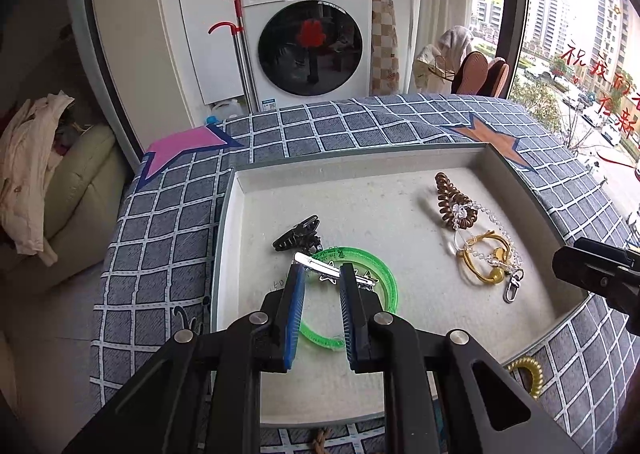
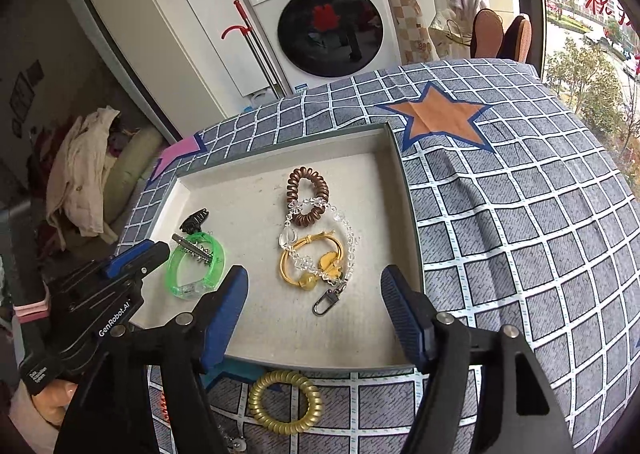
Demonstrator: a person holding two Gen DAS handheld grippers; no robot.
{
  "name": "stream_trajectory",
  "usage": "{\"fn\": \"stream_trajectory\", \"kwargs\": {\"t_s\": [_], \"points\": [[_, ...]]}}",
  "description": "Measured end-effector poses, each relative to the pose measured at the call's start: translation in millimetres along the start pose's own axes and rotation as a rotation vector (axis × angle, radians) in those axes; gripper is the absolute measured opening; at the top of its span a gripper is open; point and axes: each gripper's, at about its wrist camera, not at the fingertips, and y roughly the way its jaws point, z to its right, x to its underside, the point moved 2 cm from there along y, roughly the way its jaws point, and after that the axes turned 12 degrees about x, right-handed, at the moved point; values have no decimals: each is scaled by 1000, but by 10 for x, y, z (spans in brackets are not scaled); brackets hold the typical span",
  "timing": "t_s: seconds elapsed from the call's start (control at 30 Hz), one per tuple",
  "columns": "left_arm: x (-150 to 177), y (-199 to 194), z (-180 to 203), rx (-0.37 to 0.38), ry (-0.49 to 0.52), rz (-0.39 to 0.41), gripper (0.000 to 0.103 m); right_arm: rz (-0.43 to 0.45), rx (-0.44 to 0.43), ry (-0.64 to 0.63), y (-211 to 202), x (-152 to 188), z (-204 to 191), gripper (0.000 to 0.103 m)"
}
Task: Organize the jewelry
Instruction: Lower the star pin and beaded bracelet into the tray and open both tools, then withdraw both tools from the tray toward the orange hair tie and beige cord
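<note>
Here the left tool (image 1: 322, 274) sits narrow, its pads just over a silver clip (image 1: 334, 269) and green bangle (image 1: 360, 286) in the tray (image 2: 404, 190), grip unclear. The right tool (image 2: 314, 286) gapes empty above a bead chain (image 2: 320, 250) at twelve o'clock. A gold coil (image 2: 286, 400) lies outside at six.

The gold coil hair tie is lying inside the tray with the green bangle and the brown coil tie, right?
Not quite. The gold coil hair tie lies outside the tray, on the checked cloth at its near edge, as the right wrist view shows. The green bangle and brown coil tie are inside.
</note>
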Motion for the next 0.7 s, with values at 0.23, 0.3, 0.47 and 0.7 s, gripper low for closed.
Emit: {"fn": "stream_trajectory", "kwargs": {"t_s": [0.23, 0.3, 0.47, 0.7], "points": [[129, -218, -75, 4, -27, 16, 38, 3, -20, 0, -151, 118, -12, 74], [175, -277, -97, 13, -39, 18, 38, 4, -24, -3, -190, 163, -20, 77], [323, -394, -135, 6, -65, 19, 103, 1, -36, -5, -262, 270, -30, 81], [518, -573, -139, -13, -57, 39, 103, -14, -35, -20, -325, 443, -45, 82]]}}
